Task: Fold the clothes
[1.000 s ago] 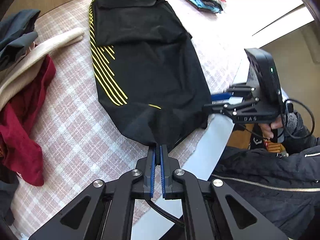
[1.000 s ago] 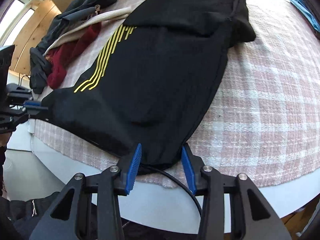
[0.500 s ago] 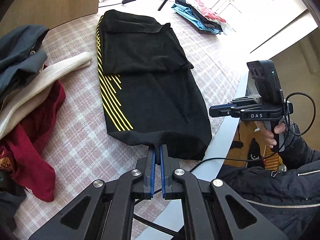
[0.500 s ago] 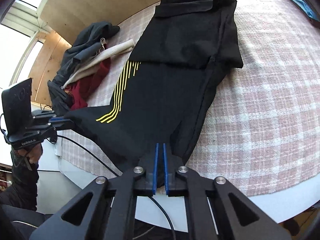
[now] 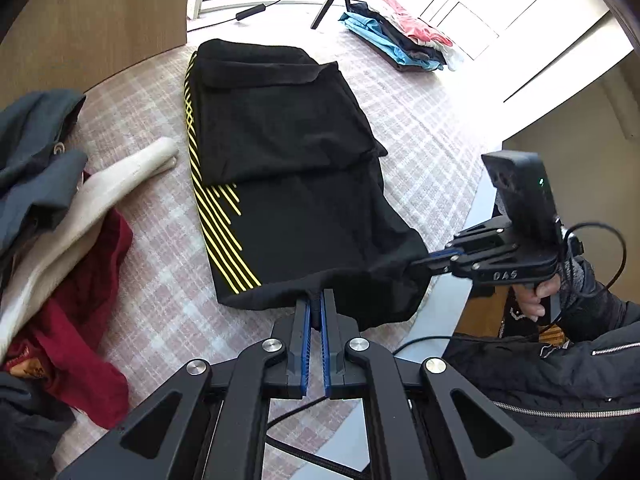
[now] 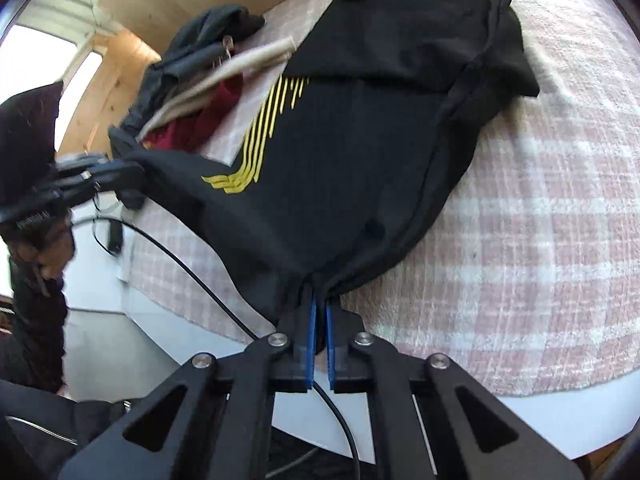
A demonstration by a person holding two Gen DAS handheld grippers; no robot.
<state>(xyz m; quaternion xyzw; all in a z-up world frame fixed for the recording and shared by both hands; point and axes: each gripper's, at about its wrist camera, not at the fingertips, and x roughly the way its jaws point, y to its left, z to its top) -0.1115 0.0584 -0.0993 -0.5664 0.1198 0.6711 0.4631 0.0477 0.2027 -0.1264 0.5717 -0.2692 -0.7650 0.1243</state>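
Black soft-knit garment with yellow diagonal stripes [image 5: 288, 184], spread lengthwise on a pink-and-white checked cloth covering the desk [image 5: 420, 140], far end already doubled back on itself into a thicker band. Near hem lifted off the cloth and stretched between two holds. Left tongs [image 5: 316, 312], blue-padded, pinched narrow on the hem near the striped corner. Right tongs [image 6: 318, 308], likewise pinched narrow on the opposite near corner, fabric bunching into the pads; seen from the left camera [image 5: 434, 258] reaching in from the desk edge, a hand in a dark sleeve [image 5: 536, 296] behind. Garment judged light, limp and stretchy: sagging between the two holds, draping over the desk edge, creasing wherever pulled. No stiffness to carry a fold alone, so likely to slump or twist unless both corners travel together under even tension. Best holds judged to be the hem corners, as now, where doubled seam gives the pads something to bite. To the left, a loose heap of dark grey, cream and maroon clothes [image 5: 52, 216]. At the far side, a flat stack of blue, red and white clothes [image 5: 400, 46], and a small black tripod [image 5: 332, 0].
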